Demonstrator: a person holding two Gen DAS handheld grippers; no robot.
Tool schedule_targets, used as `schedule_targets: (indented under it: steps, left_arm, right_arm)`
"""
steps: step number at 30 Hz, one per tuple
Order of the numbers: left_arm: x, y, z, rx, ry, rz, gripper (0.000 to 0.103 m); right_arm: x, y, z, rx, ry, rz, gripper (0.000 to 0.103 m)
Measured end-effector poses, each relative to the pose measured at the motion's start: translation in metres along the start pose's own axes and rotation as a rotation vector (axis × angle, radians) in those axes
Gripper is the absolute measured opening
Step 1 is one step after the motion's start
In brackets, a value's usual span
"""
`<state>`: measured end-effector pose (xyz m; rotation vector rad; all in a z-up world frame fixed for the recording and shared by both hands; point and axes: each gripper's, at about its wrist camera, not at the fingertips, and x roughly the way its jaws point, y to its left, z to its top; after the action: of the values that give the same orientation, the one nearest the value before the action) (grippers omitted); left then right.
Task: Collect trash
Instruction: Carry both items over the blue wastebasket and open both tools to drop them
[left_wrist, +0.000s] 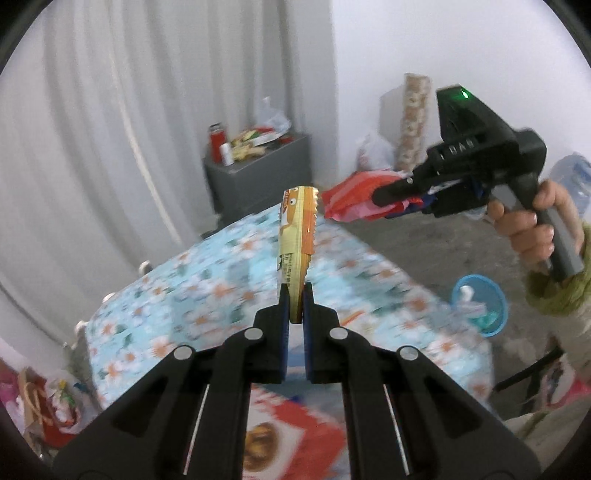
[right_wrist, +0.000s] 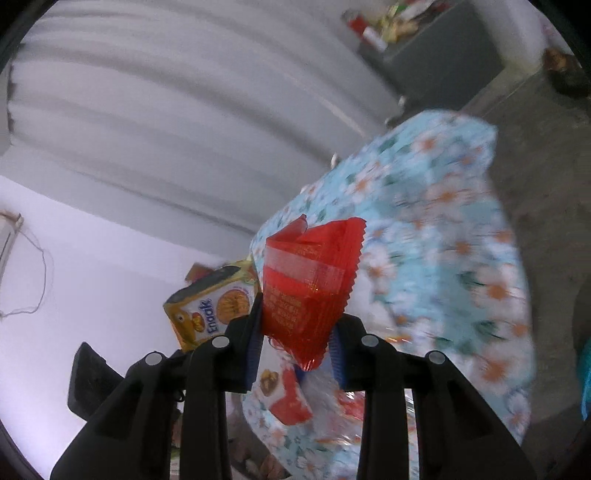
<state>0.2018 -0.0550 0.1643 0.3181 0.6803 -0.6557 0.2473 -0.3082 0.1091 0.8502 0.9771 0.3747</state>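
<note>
My left gripper is shut on a yellow snack wrapper and holds it upright above the floral-cloth table. The wrapper also shows in the right wrist view. My right gripper is shut on a red plastic wrapper, held above the table. In the left wrist view the right gripper is up at the right, with the red wrapper sticking out of it. A red and white packet lies on the table below my left gripper; it also shows in the right wrist view.
A blue bin holding some trash stands on the floor right of the table. A grey cabinet with bottles and clutter stands by the white curtain behind. Bags lie on the floor at the lower left.
</note>
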Motion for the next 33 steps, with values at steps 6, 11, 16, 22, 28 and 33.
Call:
schedule_targets:
  steps: [6,11,16,22,28,33]
  left_arm:
    - [0.015,-0.077,0.023,0.075,-0.031,-0.171,0.005]
    - [0.056,-0.163,0.039,0.160,0.025,-0.355,0.005]
    - [0.110,-0.250,0.039,0.230,0.132,-0.474,0.005]
    - [0.179,-0.337,0.027,0.297,0.295,-0.546,0.005]
    - [0.254,-0.400,0.016,0.326,0.428,-0.573,0.005]
    - [0.316,-0.443,0.001,0.388,0.499,-0.558,0.006]
  right_arm:
    - [-0.104,-0.071,-0.051,0.116,-0.217,-0.087,0.031]
    - [-0.177,-0.142,-0.108,0.263,-0.392,-0.243,0.031]
    - [-0.219,-0.215,-0.178,0.459,-0.525,-0.377,0.031]
    - [-0.235,-0.303,-0.229,0.683,-0.575,-0.441,0.031]
    - [-0.229,-0.370,-0.238,0.795,-0.583,-0.424,0.031]
    - [-0.225,-0.442,-0.233,0.911,-0.599,-0.362,0.031]
